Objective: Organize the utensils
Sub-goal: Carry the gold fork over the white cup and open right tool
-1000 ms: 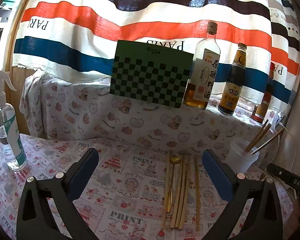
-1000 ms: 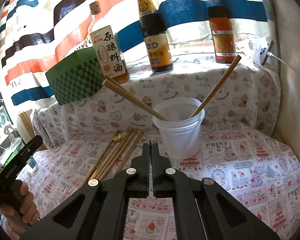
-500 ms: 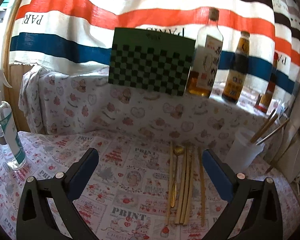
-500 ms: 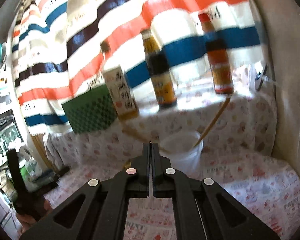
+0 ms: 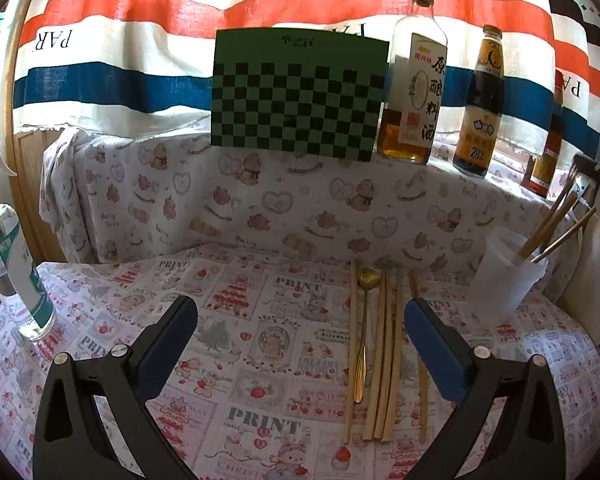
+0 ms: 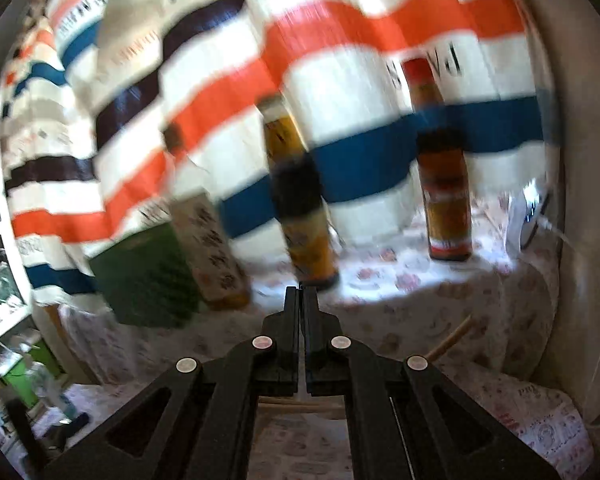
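- The left gripper point(image 5: 300, 332) hangs over the printed tabletop point(image 5: 260, 340) with its jaws released and wide apart, nothing between them; the blue pads point(image 5: 432, 344) flank bare cloth and the near end of the utensil row.
- The task's things lie just ahead: several wooden chopsticks point(image 5: 384, 360) side by side, running away from the camera, with a gold spoon point(image 5: 365, 320) among them, its bowl at the far end; one chopstick lies a little apart on the right.
- A translucent plastic cup point(image 5: 504, 276) stands to the right of the row and already holds a few chopsticks point(image 5: 548, 224) leaning against its rim.
- The right gripper point(image 6: 301, 300) is clenched shut on nothing, pointing toward the sauce bottles point(image 6: 300, 200) on the ledge; its view is blurred.
- By my judgement the chopsticks are light, stiff and thin, apt to roll or come up in pairs; a pinch across one stick near its middle should keep it level.
- The spoon looks smooth metal, likely slippery; the slim handle is the place to take it, not the bowl.
- The cup seems light and could tip if struck.
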### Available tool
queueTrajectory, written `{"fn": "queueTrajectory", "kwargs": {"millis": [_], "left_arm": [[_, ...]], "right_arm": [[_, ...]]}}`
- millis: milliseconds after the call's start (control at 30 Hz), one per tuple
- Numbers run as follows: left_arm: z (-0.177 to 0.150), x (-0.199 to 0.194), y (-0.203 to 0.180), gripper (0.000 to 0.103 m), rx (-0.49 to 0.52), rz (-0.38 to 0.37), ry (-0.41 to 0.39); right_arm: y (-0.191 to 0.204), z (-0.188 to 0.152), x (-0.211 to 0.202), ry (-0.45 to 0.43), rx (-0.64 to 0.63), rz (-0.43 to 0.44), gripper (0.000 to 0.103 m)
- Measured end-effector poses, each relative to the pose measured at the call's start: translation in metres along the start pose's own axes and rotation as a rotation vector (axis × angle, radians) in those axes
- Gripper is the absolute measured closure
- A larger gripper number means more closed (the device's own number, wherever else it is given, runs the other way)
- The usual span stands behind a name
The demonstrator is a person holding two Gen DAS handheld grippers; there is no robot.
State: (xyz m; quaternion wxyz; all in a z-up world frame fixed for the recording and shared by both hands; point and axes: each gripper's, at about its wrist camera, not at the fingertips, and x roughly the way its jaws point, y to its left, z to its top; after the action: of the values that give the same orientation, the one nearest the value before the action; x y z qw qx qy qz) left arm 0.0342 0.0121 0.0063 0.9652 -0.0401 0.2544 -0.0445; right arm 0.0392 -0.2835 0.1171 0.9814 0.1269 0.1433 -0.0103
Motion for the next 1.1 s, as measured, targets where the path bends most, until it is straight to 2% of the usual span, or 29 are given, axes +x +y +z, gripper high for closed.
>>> {"fn": "queueTrajectory", "kwargs": {"millis": [100,267,500,533,600,667,800,867,1000,1067,1100], "left_arm": [[0.000,0.003,0.000,0.000,0.001,0.000,0.019],[-0.001,0.007,-0.001,0.000,0.005,-0.017,0.059],[0.001,0.004,0.002,0.000,0.008,0.035,0.025],[0.002,0.003,0.003,0.000,0.006,0.026,0.025],[0.004,0.000,0.006,0.000,-0.006,0.005,0.025],[0.005,-0.001,0.008,0.000,-0.010,-0.013,0.031],[0.007,-0.003,0.011,0.000,-0.036,-0.021,0.037],[0.008,-0.003,0.012,0.000,-0.048,-0.041,0.052],[0.005,0.009,0.008,0.000,-0.014,-0.063,0.130],[0.000,0.021,0.005,0.000,0.017,-0.060,0.182],[-0.002,0.026,0.003,0.000,0.028,-0.050,0.211]], "right_arm": [[-0.011,-0.015,0.021,0.061,0.013,-0.033,0.101],[-0.017,-0.031,0.024,0.101,0.007,-0.032,0.101],[-0.008,-0.041,0.013,0.128,-0.033,-0.047,0.100],[-0.007,-0.042,0.011,0.136,-0.037,-0.048,0.098],[-0.005,-0.044,0.008,0.146,-0.044,-0.067,0.084],[-0.008,-0.046,-0.003,0.104,-0.012,-0.079,0.072],[-0.011,-0.049,-0.023,0.082,0.026,-0.059,0.063],[-0.008,-0.053,-0.033,0.077,0.038,-0.039,0.045],[0.005,-0.064,-0.047,0.064,0.034,0.018,0.042],[0.011,-0.072,-0.048,0.058,0.031,0.043,0.035],[0.013,-0.076,-0.047,0.062,0.026,0.048,0.035]]}}
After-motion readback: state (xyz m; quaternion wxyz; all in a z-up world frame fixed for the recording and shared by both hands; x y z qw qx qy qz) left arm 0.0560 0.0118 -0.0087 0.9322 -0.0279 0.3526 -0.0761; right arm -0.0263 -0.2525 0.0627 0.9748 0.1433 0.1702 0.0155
